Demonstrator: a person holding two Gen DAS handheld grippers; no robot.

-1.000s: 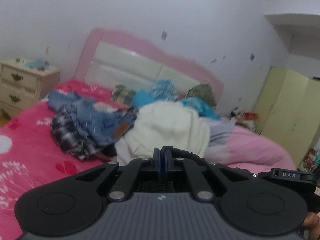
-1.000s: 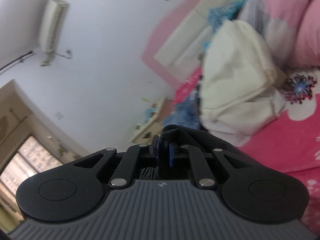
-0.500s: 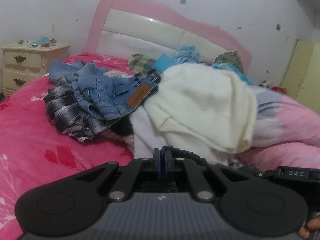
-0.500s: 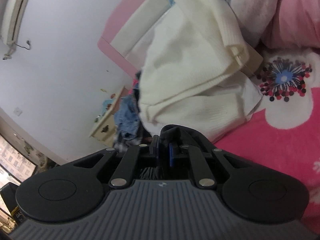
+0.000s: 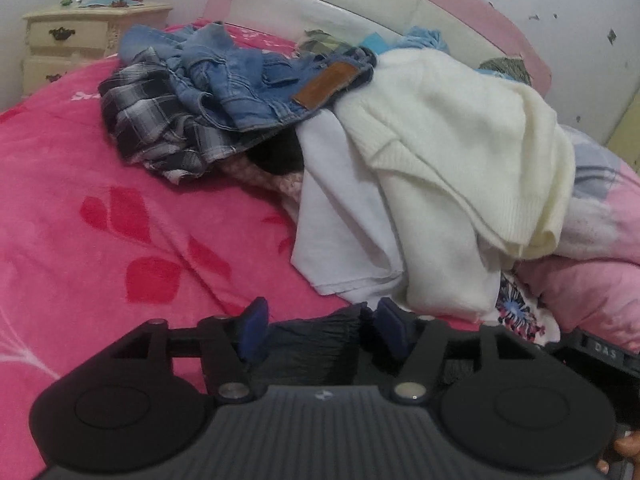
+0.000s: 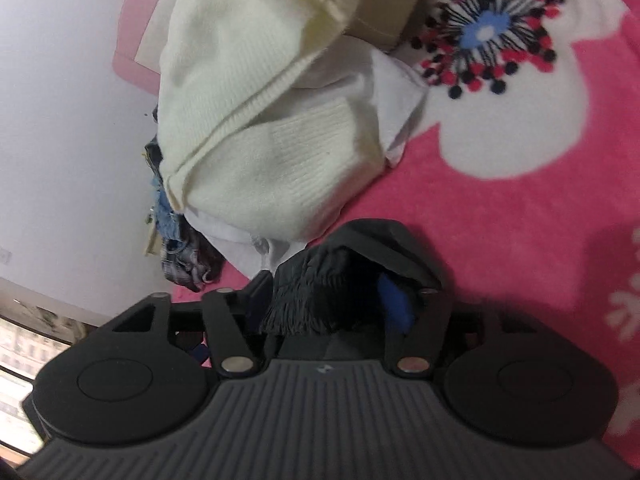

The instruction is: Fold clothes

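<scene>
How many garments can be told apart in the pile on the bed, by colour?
Cream knit sweater: 1
White garment: 1
Blue denim jeans: 1
Dark plaid shirt: 1
Dark garment between the tongs: 1
Total: 5; more lie behind, unclear.

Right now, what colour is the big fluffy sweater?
Cream sweater, clearest in the left wrist view.

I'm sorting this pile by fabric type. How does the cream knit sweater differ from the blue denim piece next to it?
The cream sweater is a soft ribbed knit, plain and pale; the denim piece is stiffer blue woven cloth with seams and a brown leather patch. The sweater drapes over a white garment, while the denim lies on a dark plaid garment. The sweater lies nearer the grippers. Both are crumpled and unfolded on the pink bedspread.
</scene>
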